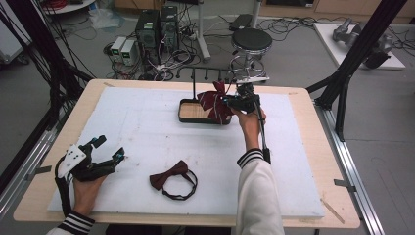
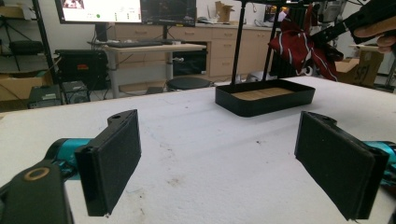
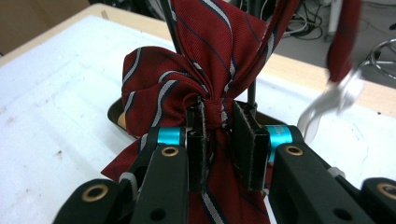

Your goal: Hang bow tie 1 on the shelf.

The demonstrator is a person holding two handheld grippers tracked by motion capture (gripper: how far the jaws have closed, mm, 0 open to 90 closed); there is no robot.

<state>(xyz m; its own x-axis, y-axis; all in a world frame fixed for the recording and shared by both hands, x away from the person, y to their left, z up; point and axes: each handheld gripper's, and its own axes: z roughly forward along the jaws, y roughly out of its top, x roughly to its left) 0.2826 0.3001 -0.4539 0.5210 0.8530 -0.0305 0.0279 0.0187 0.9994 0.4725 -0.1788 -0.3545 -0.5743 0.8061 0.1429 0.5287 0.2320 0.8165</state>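
Note:
A dark red striped bow tie (image 1: 215,104) (image 3: 187,88) (image 2: 299,46) hangs above the black tray stand (image 1: 188,119) (image 2: 264,100) at the far middle of the white board. My right gripper (image 1: 230,102) (image 3: 218,135) is shut on the bow's centre knot; its strap and clasp (image 3: 334,98) dangle to the side. My left gripper (image 1: 110,149) (image 2: 217,158) rests open at the near left with nothing between its pads. A plain dark red bow tie (image 1: 171,178) with a black strap lies on the board near the front.
The tray stand has an upright post with a hook rail (image 1: 205,71) on top. The white foam board (image 1: 122,132) covers the wooden table (image 1: 303,95). A stool (image 1: 250,41) and computer boxes (image 1: 156,27) stand beyond the far edge.

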